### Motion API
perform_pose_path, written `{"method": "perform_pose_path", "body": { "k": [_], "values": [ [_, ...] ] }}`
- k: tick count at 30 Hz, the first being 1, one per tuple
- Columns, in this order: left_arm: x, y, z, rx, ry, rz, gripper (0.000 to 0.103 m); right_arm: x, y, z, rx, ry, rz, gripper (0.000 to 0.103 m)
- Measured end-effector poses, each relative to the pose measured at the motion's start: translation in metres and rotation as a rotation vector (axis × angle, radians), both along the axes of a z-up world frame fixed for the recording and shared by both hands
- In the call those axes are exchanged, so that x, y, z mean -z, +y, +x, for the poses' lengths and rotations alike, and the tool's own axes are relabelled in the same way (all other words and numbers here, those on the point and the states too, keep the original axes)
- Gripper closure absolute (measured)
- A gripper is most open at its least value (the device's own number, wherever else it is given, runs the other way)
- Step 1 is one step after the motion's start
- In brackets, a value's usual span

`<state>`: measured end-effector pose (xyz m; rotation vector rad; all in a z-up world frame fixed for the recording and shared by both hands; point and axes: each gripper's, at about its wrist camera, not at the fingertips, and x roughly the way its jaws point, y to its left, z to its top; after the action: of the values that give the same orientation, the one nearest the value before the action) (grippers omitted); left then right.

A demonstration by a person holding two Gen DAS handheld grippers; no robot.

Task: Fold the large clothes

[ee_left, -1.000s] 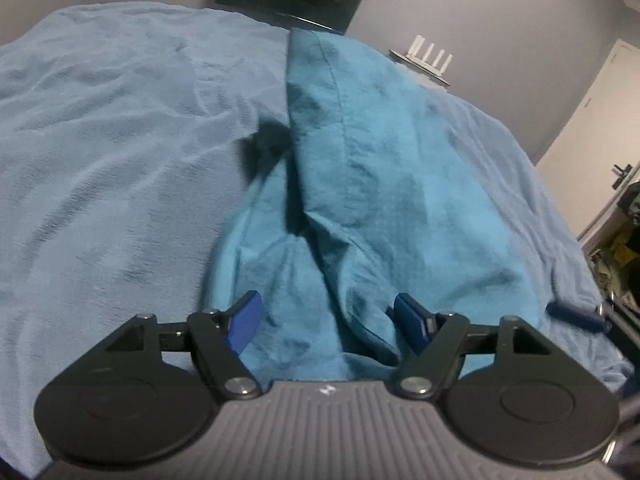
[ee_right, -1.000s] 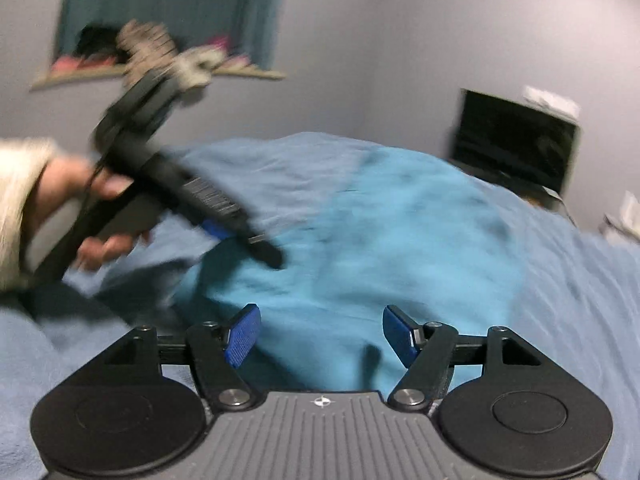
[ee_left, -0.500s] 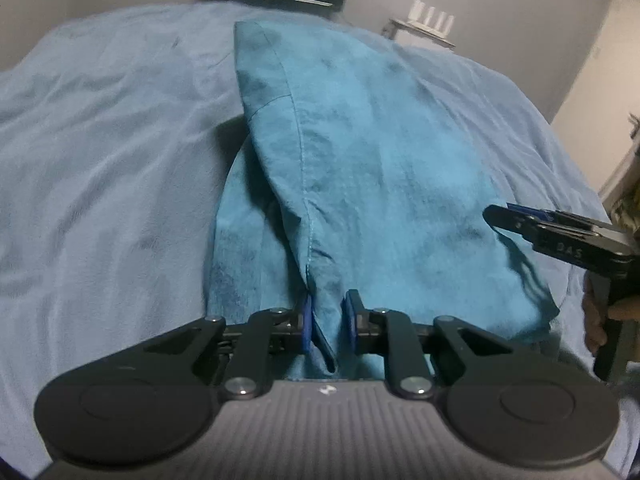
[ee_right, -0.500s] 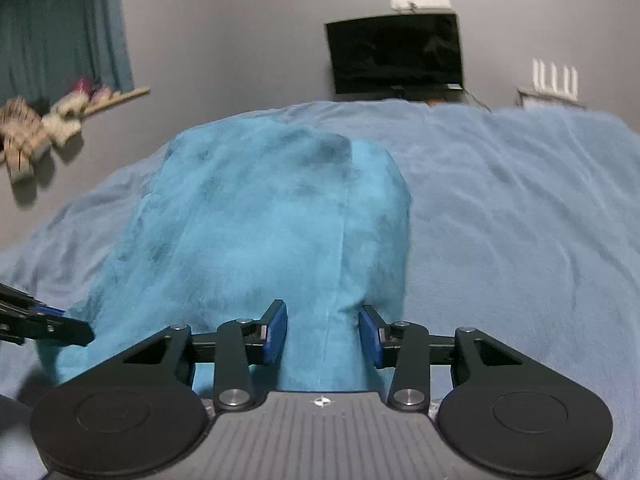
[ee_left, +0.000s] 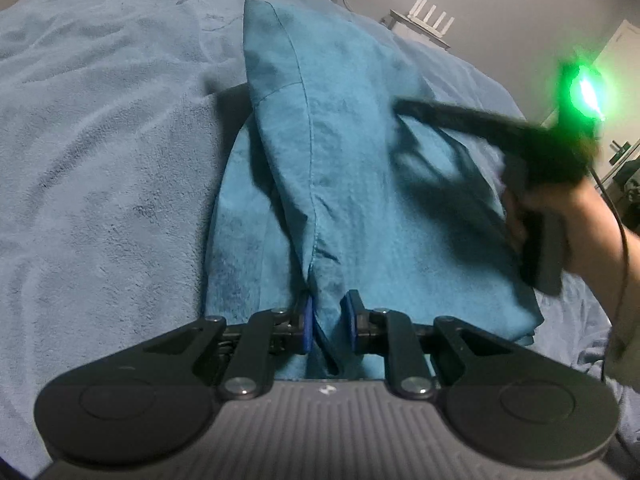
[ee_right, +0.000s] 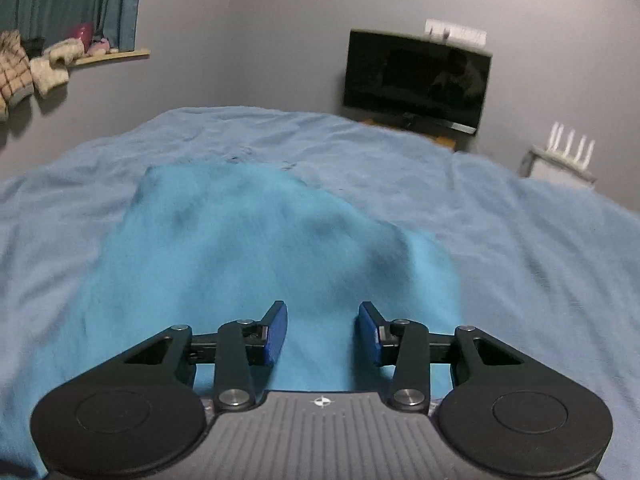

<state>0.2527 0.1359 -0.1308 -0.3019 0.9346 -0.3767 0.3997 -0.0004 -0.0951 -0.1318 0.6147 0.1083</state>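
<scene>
The left gripper [ee_left: 328, 326] jaws pinch the teal garment's [ee_left: 360, 184] seamed edge; the right gripper [ee_right: 322, 334] jaws hang spread above it, so a one-sided lift could skew the fold.

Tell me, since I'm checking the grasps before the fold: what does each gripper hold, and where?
The left gripper pinches the teal garment at its near hemmed edge. The right gripper hangs over the garment, fingers apart, gripping nothing visible.

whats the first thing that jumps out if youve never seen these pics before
The teal garment spread down the middle of the pale blue bedspread, its folded edge pinched in the left gripper at the near end. Next, the bright green light at the right edge, above the blurred right gripper and the hand that carries it.
</scene>
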Motion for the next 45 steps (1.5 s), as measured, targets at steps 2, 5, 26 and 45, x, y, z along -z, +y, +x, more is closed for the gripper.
{"method": "perform_pose_path", "body": {
  "k": [2,5,26,45],
  "values": [
    [0.002,0.002,0.002,0.006,-0.005,-0.002,0.089,0.001,0.018,0.022,-0.001,0.003,-0.014,0.060],
    [0.003,0.004,0.002,0.003,-0.017,0.017,0.089,0.007,0.042,0.051,0.011,0.007,-0.017,0.060],
    [0.003,-0.003,-0.004,0.042,-0.054,0.061,0.088,-0.009,0.017,0.075,-0.077,0.006,0.255,0.042],
    [0.000,-0.013,-0.001,-0.035,-0.108,0.091,0.086,0.053,-0.137,0.071,0.110,0.230,0.760,0.031]
  ]
}}
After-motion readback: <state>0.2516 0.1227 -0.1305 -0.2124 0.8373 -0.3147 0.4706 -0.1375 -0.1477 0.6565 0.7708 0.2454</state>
